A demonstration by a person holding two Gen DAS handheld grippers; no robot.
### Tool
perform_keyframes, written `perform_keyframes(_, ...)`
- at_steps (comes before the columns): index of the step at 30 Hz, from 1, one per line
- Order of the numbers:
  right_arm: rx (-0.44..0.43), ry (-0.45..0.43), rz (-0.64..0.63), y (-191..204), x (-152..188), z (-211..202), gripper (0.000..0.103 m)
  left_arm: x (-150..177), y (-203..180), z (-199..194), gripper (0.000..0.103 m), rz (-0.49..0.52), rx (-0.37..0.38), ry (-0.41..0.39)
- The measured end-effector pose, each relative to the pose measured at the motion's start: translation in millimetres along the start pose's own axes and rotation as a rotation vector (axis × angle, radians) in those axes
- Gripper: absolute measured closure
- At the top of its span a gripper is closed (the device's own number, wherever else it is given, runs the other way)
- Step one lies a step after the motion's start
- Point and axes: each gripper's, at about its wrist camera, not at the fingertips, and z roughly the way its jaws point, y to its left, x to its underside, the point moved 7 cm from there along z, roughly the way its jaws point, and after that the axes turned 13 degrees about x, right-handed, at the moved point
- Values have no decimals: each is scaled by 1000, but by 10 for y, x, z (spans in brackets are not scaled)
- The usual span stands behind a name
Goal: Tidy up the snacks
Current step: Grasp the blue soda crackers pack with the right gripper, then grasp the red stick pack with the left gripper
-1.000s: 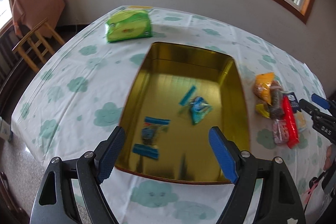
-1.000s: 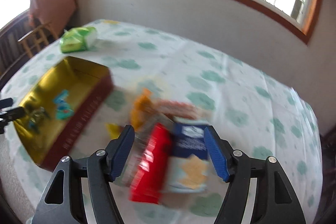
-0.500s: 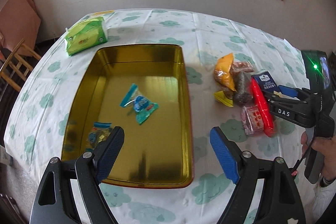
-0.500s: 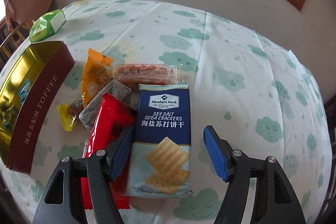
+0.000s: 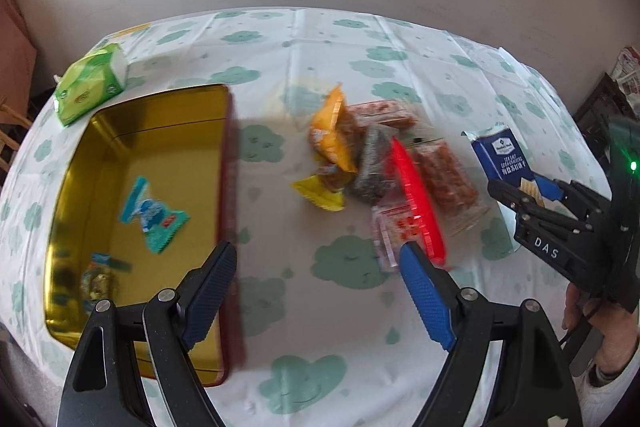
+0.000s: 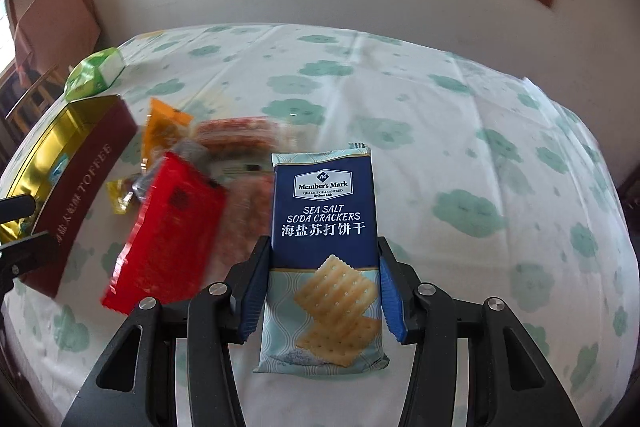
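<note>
Over on the left, the toffee tin (image 5: 160, 131) waits, two sweets inside. The left gripper (image 5: 316, 291) hangs spread and empty. Right gripper (image 6: 320, 291): jaws have just closed, pinching the soda cracker packet (image 6: 324, 227) beside the snack pile (image 5: 384, 167). Tin-bound, likely!

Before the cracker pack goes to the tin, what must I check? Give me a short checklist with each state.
1. Right gripper pads on both sides of the cracker pack, jaws just closing: ok.
2. Pack lifted clear of the table: cannot tell.
3. Red packet apart from the pack: ok.
4. Free floor space in the gold tin: ok.
5. Left gripper open, holding nothing: ok.
6. Left gripper clear of the way to the tin: not ok.
</note>
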Motion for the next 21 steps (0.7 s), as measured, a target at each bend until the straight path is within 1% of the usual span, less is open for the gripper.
perform_keyframes(2, 41, -8, 6, -158, 77, 26, 53, -32, -96, 82, 25, 0, 33, 13)
perform_keyframes(4, 59, -9, 16, -278, 138, 56, 53, -71, -183, 169, 27, 1, 60, 22)
perform_keyframes(5, 62, -8, 29, -341, 173, 71, 53, -89, -220, 216, 31, 2, 63, 31)
perform_keyframes(7, 63, -9, 47, -441, 226, 97, 53, -129, -313, 306, 36, 2, 86, 46)
perform_keyframes(9, 69, -9, 54, -518, 273, 124, 53, -168, -384, 393, 38, 0, 104, 58)
perform_keyframes(11, 75, -10, 58, -563, 315, 141, 53, -211, -451, 495, 49, -2, 118, 73)
perform_keyframes(12, 71, -11, 64, -579, 333, 151, 53, -231, -482, 542, 51, -3, 127, 82)
perform_keyframes(15, 58, -11, 74, -598, 383, 180, 53, -263, -515, 640, 56, -8, 122, 91)
perform_keyframes(18, 43, -8, 90, -619, 426, 201, 53, -282, -545, 735, 67, -21, 127, 105)
perform_keyframes(19, 34, -9, 100, -628, 431, 203, 53, -279, -552, 754, 73, -22, 127, 109)
perform_keyframes(21, 31, -14, 106, -636, 438, 208, 53, -283, -571, 801, 77, -17, 111, 114)
